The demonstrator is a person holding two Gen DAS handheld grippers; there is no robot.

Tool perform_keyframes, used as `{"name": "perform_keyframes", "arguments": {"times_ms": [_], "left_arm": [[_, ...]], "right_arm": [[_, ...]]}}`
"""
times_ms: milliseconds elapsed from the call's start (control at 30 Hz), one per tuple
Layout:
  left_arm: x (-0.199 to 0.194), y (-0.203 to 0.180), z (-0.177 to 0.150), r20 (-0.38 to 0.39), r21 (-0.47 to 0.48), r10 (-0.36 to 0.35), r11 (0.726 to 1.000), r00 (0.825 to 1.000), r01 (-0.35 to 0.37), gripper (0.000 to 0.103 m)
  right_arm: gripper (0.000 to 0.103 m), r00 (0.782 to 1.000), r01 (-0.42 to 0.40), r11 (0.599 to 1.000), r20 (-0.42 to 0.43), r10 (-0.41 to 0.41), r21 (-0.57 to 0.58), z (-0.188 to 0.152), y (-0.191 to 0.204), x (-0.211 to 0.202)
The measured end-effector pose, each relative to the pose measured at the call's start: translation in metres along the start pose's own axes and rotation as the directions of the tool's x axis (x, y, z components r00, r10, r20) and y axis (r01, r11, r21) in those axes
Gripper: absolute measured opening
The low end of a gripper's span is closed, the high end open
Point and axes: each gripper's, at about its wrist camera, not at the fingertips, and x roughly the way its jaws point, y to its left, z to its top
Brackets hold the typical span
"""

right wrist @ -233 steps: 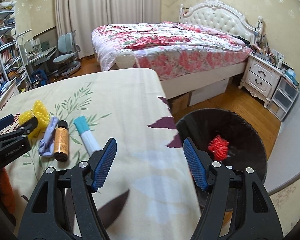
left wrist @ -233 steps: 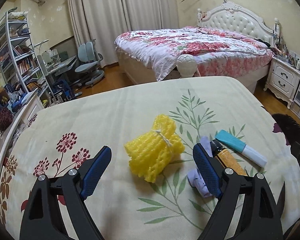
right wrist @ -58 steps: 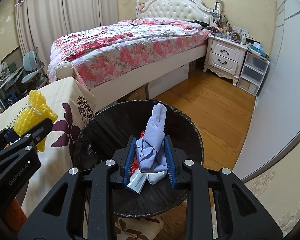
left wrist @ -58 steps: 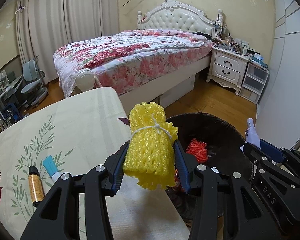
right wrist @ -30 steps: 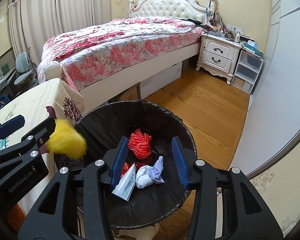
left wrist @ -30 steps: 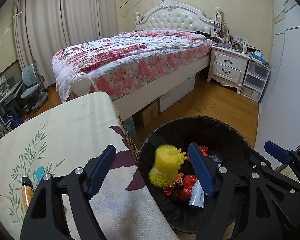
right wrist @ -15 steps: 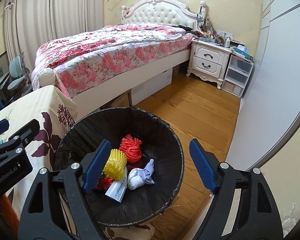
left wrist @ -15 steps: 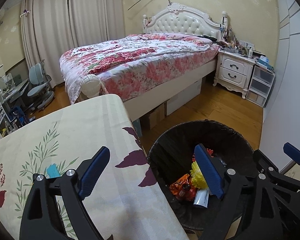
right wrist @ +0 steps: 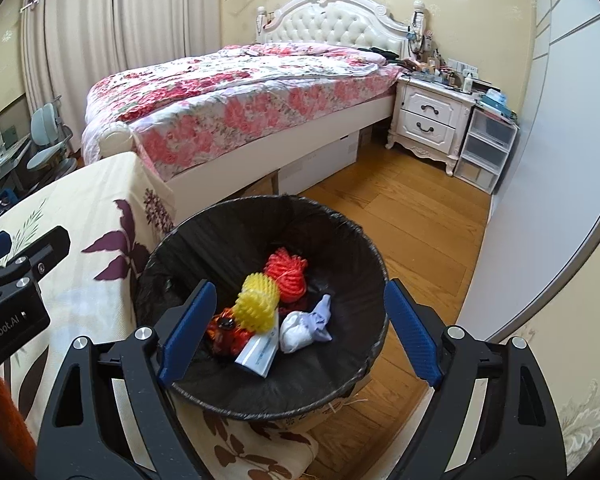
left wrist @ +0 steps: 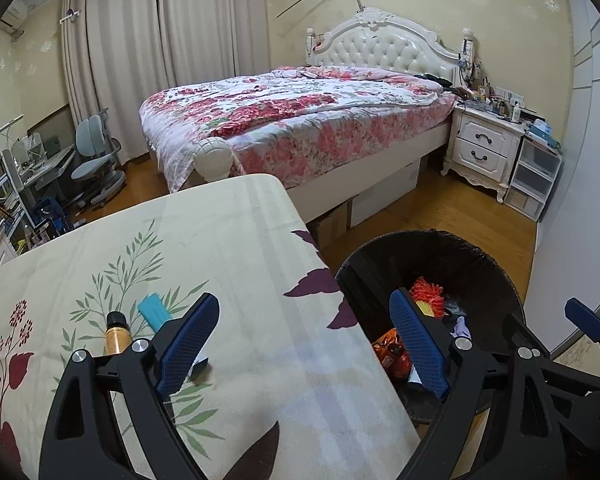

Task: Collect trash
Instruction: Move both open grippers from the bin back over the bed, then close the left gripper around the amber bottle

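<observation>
Now, both tools agape, yellow foam net point(right wrist: 257, 307) in bin point(right wrist: 352, 236)

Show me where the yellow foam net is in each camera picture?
Left wrist view: yellow foam net is only a sliver inside the black trash bin, right of centre, behind the gripper's right finger.
Right wrist view: it lies mid-bin, beside the red net.
Shared landmark: the trash bin.
</observation>
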Motion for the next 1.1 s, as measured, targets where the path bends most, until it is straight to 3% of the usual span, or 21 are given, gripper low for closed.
{"name": "perform_keyframes", "arguments": {"times_ms": [433, 833, 1100], "left_arm": [[-0.018, 0.054, -0.026, -0.027, -0.057, 0.085, 0.995, 0.996, -0.086, 0.087], [0.006, 0.127, -0.035, -0.121, -0.142, 0.175, 0.971, 0.977, -0.192, 0.086], [0.030, 0.145, -0.038, -0.229, -0.161, 0.109, 0.976, 0.967, -0.148, 0.051]], "right_arm": [[0.084, 0.997, -0.079, 0.996, -0.028, 0.077, -0.042, -0.019, 0.044, -0.014], [0.084, 0.985, -0.171, 0.981, -0.036, 0.168, -0.097, -0.014, 0.092, -0.013], [0.084, 0.976, -0.218, 0.967, -0.051, 0.213, -0.129, -0.010, 0.120, -0.010]]}}
